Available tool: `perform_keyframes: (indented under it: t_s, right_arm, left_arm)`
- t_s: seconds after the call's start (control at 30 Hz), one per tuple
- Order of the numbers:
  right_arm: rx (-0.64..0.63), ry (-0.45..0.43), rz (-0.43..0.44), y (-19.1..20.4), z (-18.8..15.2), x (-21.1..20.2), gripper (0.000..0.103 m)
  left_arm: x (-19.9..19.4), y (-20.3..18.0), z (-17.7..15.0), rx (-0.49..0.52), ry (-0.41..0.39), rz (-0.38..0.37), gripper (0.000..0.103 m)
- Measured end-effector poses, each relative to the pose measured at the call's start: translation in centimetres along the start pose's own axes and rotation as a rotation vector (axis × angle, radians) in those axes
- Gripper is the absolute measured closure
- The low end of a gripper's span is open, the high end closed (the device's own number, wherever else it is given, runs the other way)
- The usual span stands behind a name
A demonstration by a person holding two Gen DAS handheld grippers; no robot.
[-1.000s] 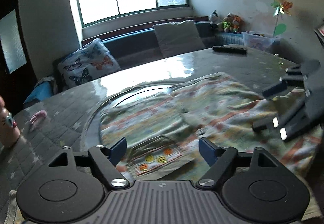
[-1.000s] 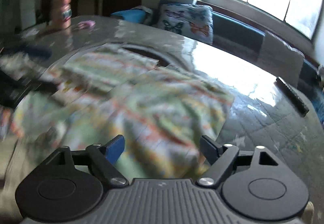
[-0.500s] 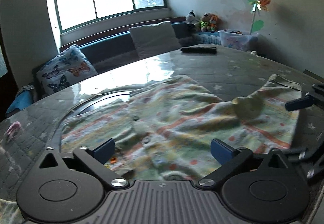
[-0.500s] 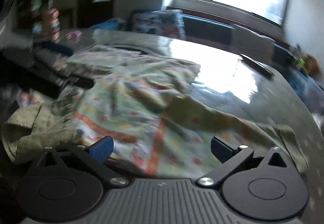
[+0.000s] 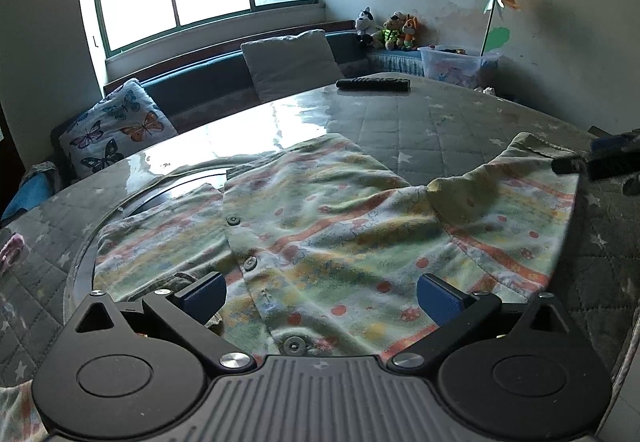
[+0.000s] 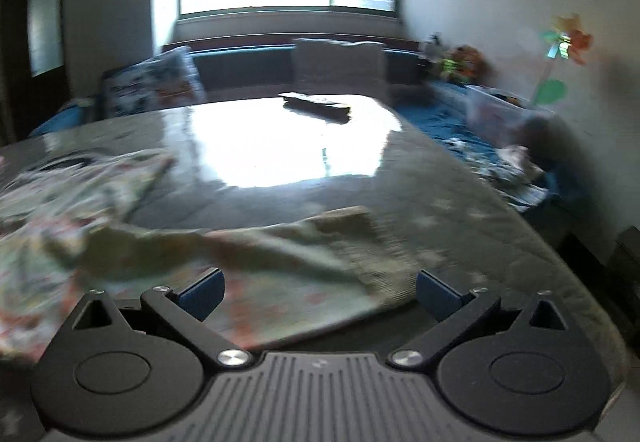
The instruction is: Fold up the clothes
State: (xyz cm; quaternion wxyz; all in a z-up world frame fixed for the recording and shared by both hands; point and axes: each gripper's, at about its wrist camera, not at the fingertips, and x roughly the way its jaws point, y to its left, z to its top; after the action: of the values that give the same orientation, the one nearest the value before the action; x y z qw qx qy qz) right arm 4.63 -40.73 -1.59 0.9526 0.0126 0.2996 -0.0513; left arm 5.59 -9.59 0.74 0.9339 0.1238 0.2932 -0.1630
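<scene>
I log one buttoned patterned shirt [image 5: 332,238] spread on the tabletop [image 5: 448,122], my left tongs [image 5: 321,292] and right tongs [image 6: 319,291] both apart, empty.

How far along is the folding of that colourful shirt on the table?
Early on. The buttoned shirt lies spread on the table, still rumpled, with one sleeve stretched out to the side. No neat fold shows yet. Both tools are open and hold nothing: the left tool hovers over the shirt's front, the right tool over the sleeve. All the folding remains.
</scene>
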Motion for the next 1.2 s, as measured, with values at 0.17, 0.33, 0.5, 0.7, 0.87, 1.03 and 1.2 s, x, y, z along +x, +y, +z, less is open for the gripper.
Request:
perform_keyframes:
  t_s: [0.17,0.33,0.5,0.7,0.87,1.03,1.2]
  right_arm:
    - [0.073,0.029,-0.037,-2.5,0.1,1.9,0.017]
    - [0.1,0.041,-0.064,-3.5,-0.4,2.5,0.04]
    - [0.115,0.03,-0.053,-3.4,-0.9,1.4,0.075]
    - [0.171,-0.012,0.034,-2.6,-0.1,-0.9,0.095]
    - [0.202,-0.098,0.199,-1.2,2.3,-4.3,0.095]
    - [0.188,-0.172,0.379,1.4,5.3,-7.4,0.096]
    - [0.127,-0.191,0.55,5.9,7.7,-9.1,0.096]
  left_arm:
    - [0.1,-0.5,0.1,0.009,0.008,-0.004,0.0]
    - [0.3,-1.1,0.1,0.026,0.018,-0.009,0.0]
    - [0.5,-1.6,0.2,0.035,0.021,-0.01,0.0]
    - [0.5,-2.1,0.0,0.06,0.028,0.001,0.0]
    - [0.9,-2.3,-0.2,0.068,0.037,0.006,0.0]
    - [0.6,-2.5,-0.5,0.075,0.024,0.004,0.0]
    - [-0.3,-2.0,-0.8,0.055,0.004,0.008,0.0]
